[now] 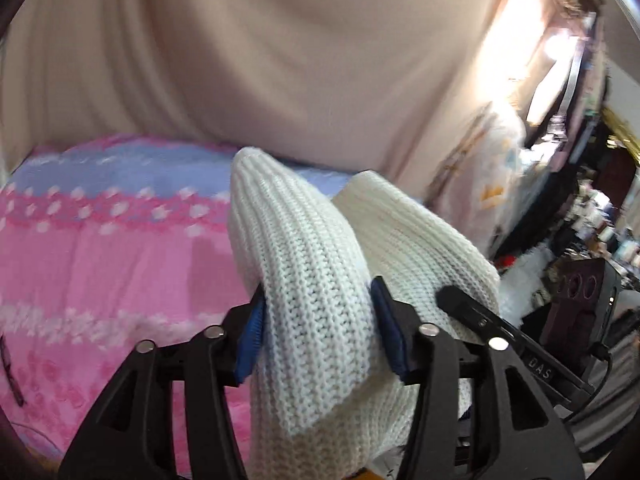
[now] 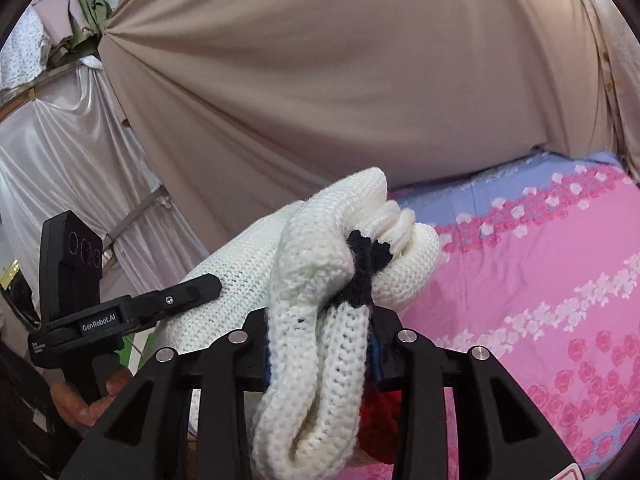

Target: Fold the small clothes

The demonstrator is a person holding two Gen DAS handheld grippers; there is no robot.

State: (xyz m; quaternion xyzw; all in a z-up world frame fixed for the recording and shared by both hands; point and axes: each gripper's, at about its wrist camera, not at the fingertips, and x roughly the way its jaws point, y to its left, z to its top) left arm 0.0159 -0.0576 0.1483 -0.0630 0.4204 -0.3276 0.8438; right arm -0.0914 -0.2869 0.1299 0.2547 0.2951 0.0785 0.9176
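Observation:
A white knit garment (image 1: 304, 264) is held up in the air above a pink and blue flowered bed cover (image 1: 100, 264). My left gripper (image 1: 316, 328) is shut on a thick bunch of the white knit between its blue pads (image 1: 250, 336). My right gripper (image 2: 320, 344) is shut on another bunched part of the same garment (image 2: 320, 276), which has a black knit patch (image 2: 364, 268) and some red knit (image 2: 380, 420) below. The right gripper shows in the left wrist view (image 1: 500, 332) beside the knit, and the left gripper shows in the right wrist view (image 2: 176, 296) at left.
A beige curtain (image 2: 340, 80) hangs behind the bed cover (image 2: 540, 280). A white satin drape (image 2: 60, 152) hangs at left in the right wrist view. Cluttered furniture and shelves (image 1: 592, 220) stand to the right in the left wrist view.

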